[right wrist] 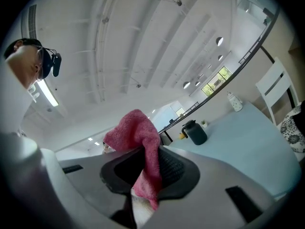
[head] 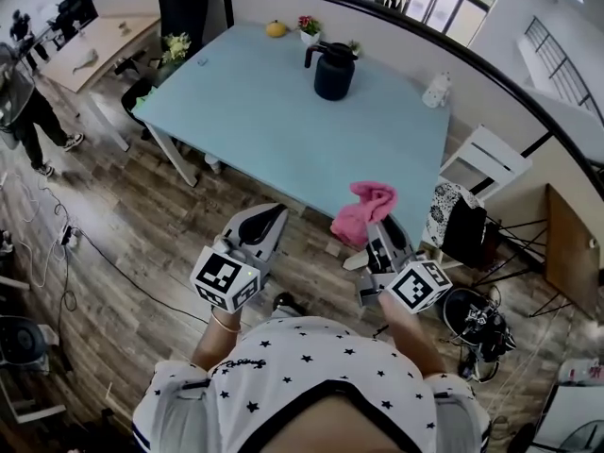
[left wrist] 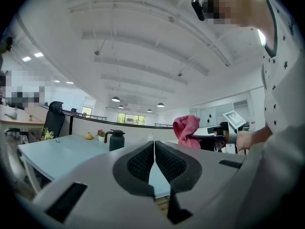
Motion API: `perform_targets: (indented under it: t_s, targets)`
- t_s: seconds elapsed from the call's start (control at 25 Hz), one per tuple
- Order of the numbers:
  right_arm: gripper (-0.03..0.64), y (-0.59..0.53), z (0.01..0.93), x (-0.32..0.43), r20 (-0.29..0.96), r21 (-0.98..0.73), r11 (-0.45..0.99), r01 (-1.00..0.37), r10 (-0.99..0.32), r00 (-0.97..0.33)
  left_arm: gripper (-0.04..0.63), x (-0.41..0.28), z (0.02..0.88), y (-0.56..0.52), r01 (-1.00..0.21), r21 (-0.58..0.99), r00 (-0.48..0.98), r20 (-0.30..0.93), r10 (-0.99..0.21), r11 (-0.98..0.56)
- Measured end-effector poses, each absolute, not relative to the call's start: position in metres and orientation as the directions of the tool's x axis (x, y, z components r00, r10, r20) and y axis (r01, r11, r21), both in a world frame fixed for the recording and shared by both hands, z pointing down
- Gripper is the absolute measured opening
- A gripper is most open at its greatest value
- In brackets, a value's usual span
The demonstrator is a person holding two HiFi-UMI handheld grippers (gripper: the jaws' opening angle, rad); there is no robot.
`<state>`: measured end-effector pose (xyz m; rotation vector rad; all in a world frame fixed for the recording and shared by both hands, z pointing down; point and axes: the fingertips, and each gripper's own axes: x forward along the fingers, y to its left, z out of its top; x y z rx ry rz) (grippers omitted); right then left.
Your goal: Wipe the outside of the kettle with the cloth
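A dark kettle (head: 333,70) with a spout and handle stands upright at the far side of the pale blue table (head: 245,121). It also shows small in the left gripper view, kettle (left wrist: 116,140), and in the right gripper view, kettle (right wrist: 195,132). My right gripper (head: 379,232) is shut on a pink cloth (head: 364,211), held off the table's near edge; the cloth (right wrist: 141,149) hangs bunched between the jaws. My left gripper (head: 268,221) is shut with nothing in it, also short of the table, its jaws (left wrist: 154,160) pressed together.
On the far side of the table sit an orange fruit (head: 275,29), a small flower pot (head: 309,28) and a white bottle (head: 435,91). A white chair (head: 483,162) and a patterned bag (head: 447,211) stand at the right. Wooden floor lies below me.
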<state>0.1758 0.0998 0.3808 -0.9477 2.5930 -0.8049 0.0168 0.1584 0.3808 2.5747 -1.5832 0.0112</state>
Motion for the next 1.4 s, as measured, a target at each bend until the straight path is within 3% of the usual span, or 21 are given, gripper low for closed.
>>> perform_targets:
  t_s: [0.36, 0.72, 1.4]
  targets:
    - [0.080, 0.085, 0.384, 0.110, -0.051, -0.592, 0.652, -0.474, -0.617, -0.785, 0.031, -0.047, 0.385, 0.152, -0.914, 0.098, 0.400, 0.057, -0.915, -0.394]
    - [0.080, 0.059, 0.397, 0.102, -0.012, -0.606, 0.624, -0.493, -0.627, -0.779, 0.031, -0.056, 0.393, 0.135, -0.910, 0.095, 0.410, 0.076, -0.909, -0.403]
    - [0.080, -0.090, 0.416, 0.053, -0.059, -0.646, 0.631, -0.430, -0.603, -0.796, 0.031, -0.111, 0.397, 0.018, -0.945, 0.025, 0.328, 0.113, -0.938, -0.327]
